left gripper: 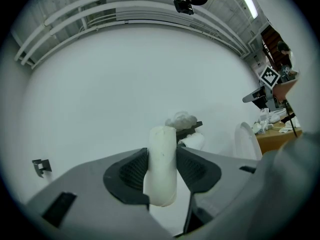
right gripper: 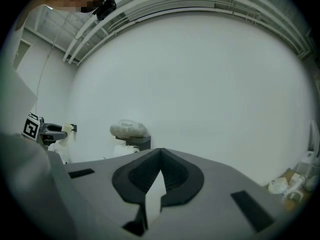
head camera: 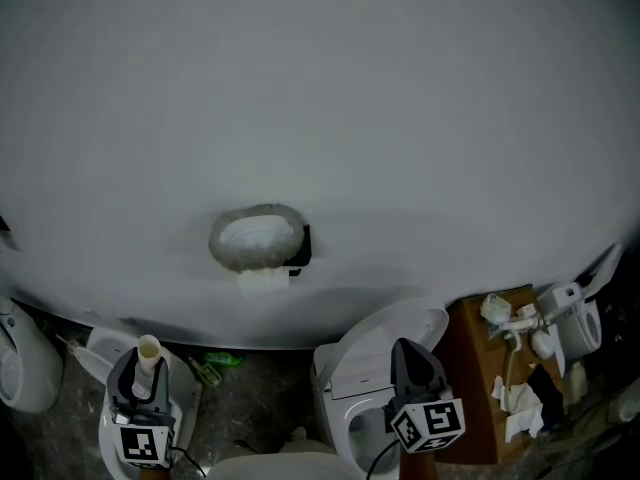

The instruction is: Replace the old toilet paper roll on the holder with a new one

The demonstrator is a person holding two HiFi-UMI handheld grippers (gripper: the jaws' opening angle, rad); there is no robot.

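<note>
Cream cardboard, a short empty tube (left gripper: 162, 159), stands upright in my left gripper (head camera: 148, 366). The jaws are about half way closed and squeeze its two sides. The tube's long way points up.

Ahead and to the right of it, low on the middle of the plain white wall (head camera: 400, 88), is the small black holder (head camera: 303, 244). It is well apart from both my grippers. A crumpled white lump of paper (head camera: 257, 236) sits on top of it. A small white roll (head camera: 263, 280) hangs just under it and seems to lie sideways along the wall. I think my left gripper is a bit nearer to it.

My right gripper (head camera: 412, 353) is closed tight with nothing inside.

Below are a white toilet (head camera: 395, 330) and a dark floor (head camera: 250, 398). At the right is a brown wooden stand (head camera: 470, 368) with clutter on it.
</note>
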